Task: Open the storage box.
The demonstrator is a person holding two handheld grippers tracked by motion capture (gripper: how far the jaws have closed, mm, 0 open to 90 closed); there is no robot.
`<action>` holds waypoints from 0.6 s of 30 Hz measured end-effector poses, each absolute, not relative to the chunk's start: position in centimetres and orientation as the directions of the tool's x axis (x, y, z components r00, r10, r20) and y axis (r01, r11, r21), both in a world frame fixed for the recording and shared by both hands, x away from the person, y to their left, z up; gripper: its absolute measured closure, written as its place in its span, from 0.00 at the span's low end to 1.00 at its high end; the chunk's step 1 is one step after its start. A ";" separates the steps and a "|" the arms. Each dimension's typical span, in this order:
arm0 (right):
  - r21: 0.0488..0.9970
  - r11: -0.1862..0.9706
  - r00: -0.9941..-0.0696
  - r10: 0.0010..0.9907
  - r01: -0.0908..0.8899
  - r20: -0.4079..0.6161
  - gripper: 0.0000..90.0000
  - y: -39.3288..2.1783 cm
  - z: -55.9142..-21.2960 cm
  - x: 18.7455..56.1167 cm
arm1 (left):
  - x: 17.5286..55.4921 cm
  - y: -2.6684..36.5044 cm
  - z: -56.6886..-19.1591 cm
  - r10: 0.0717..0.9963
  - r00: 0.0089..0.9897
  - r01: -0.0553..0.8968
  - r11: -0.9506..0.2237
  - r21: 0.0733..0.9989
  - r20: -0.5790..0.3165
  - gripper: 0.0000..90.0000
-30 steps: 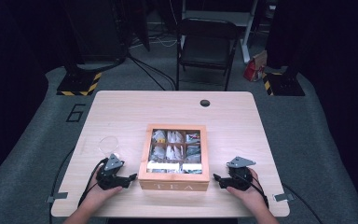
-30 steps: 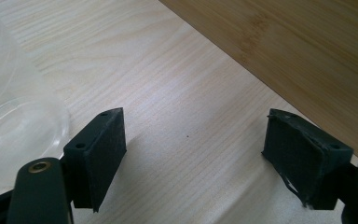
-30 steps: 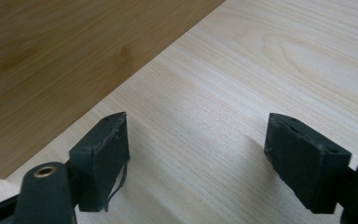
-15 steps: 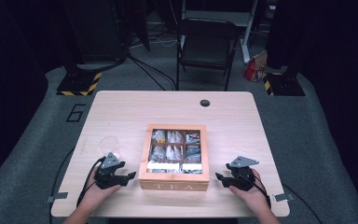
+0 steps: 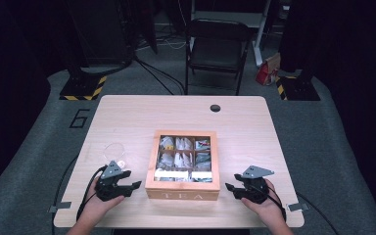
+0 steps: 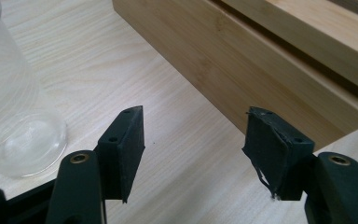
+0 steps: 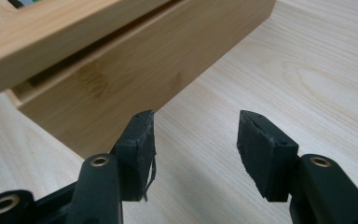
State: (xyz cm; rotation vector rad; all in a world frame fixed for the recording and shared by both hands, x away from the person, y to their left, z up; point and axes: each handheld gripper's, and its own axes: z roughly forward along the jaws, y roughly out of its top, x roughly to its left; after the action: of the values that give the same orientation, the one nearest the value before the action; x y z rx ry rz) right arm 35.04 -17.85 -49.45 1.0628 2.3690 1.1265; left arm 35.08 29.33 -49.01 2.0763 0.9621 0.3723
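A: Where does the wooden tea box point(image 5: 182, 166) stand?

B: You see it at the middle of the table point(image 5: 127, 112), toward your edge, with its windowed lid down and "TEA" on the front wall facing you. Through the lid, the compartments show packets; what each one holds is too small to tell.

A: And your left gripper point(image 5: 127, 186)?

B: It sits in your left hand point(image 5: 98, 203), just left of the box's front corner, pointing toward the box. In the left gripper view its jaws stand apart with bare tabletop between the pads point(image 6: 130, 149); nothing is held. The jaws have just been closing, yet a clear gap remains. The box's side wall runs across the upper right of that view, near the right pad but not touching it.

A: What lies beside it?

B: A clear plastic cup point(image 5: 114, 152) stands just behind your left gripper; the left gripper view shows its base point(image 6: 25, 144) at the left edge.

A: Your right gripper point(image 5: 232, 188)?

B: It rests in your right hand point(image 5: 267, 205), just right of the box's other front corner, and is aimed at it. Its jaws have also just been closing and are moderately apart, with only tabletop between them. In the right gripper view, the box's corner point(image 7: 121, 79) looms just above the left pad point(image 7: 140, 149); whether they touch, you cannot tell.
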 end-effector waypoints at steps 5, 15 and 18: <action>0.767 0.398 -0.676 0.734 0.502 0.062 0.53 -17.8 -49.0 34.7 | 34.8 29.5 -48.5 0.744 0.664 0.508 -0.380 0.773 -0.070 0.43; 0.782 0.375 -0.677 0.731 0.498 0.080 0.53 -17.9 -47.9 34.4 | 34.3 29.6 -47.6 0.755 0.651 0.504 -0.355 0.788 -0.076 0.45; 0.780 0.385 -0.681 0.729 0.494 0.071 0.53 -17.7 -47.7 34.2 | 33.9 29.7 -47.2 0.760 0.646 0.507 -0.360 0.783 -0.068 0.46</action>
State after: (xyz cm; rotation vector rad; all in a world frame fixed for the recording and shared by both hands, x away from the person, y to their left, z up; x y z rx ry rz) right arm 34.23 -17.67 -47.74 1.0758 2.3635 1.1837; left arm 33.89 29.73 -47.22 2.0412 0.9859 0.3908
